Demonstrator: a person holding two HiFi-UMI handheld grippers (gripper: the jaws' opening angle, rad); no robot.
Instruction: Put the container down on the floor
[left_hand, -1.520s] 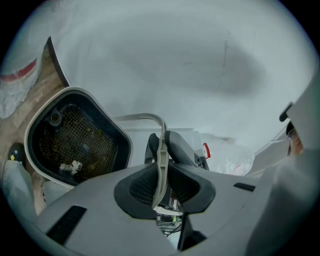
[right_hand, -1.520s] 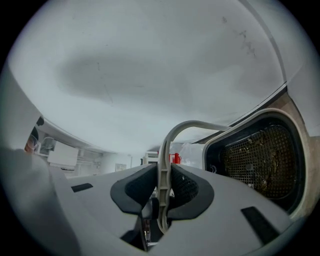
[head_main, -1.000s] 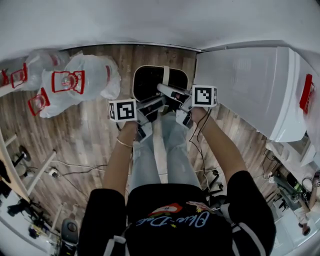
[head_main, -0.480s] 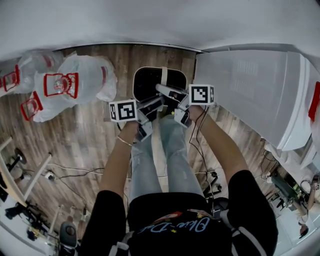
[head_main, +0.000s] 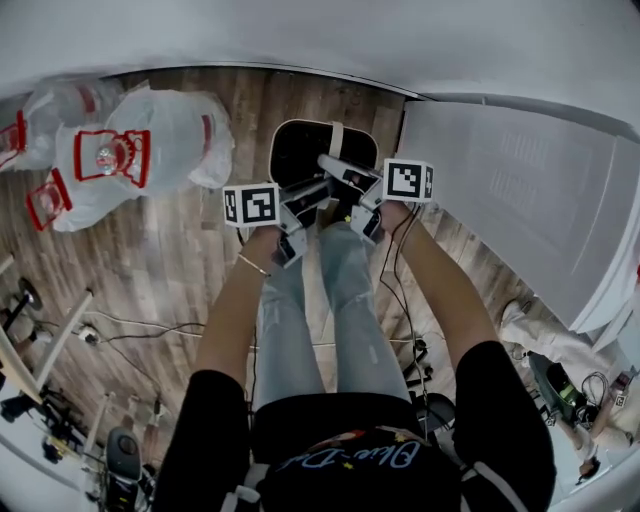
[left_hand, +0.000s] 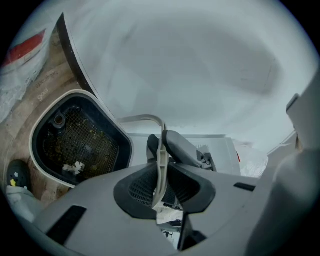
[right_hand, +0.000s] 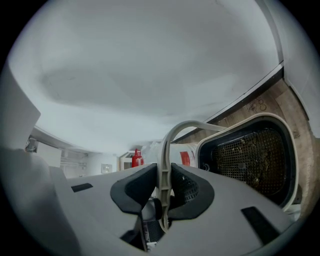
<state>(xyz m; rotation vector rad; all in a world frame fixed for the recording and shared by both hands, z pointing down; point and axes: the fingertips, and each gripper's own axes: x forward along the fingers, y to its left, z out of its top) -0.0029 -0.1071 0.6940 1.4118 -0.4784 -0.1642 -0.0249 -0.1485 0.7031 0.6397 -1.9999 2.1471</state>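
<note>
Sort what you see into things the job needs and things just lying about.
Job: container, handle, left gripper, right gripper, floor.
Lying about: bags, cables, white unit.

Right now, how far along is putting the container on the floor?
Done: the container is over the wooden floor beside the wall. In hand: left gripper and right gripper both clamp its handle. Left: lower it fully, if not yet landed, then release.
</note>
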